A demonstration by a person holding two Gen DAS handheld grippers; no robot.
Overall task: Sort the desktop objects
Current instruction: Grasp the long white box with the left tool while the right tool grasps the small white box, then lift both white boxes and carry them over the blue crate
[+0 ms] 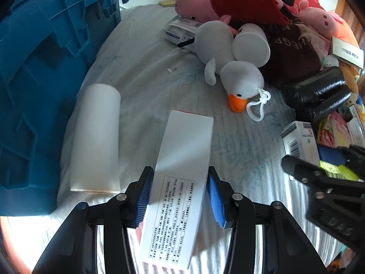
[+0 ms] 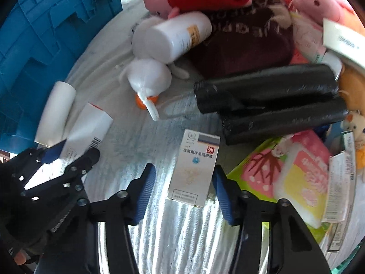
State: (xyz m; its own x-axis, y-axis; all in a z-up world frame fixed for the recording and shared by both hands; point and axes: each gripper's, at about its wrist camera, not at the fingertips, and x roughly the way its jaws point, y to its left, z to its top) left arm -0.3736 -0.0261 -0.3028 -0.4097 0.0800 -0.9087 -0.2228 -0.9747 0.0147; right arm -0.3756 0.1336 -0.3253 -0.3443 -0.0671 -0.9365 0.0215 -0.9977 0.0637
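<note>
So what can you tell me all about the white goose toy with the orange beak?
The goose toy is a soft white plush with a round head, orange beak, small black eyes and a stubby wing. A white cord loop hangs by its head. It lies on its side on the pale cloth, beak toward the cameras. A white bottle rests on its body, and the pink pig plush sits just behind. Neither gripper touches it.
</note>
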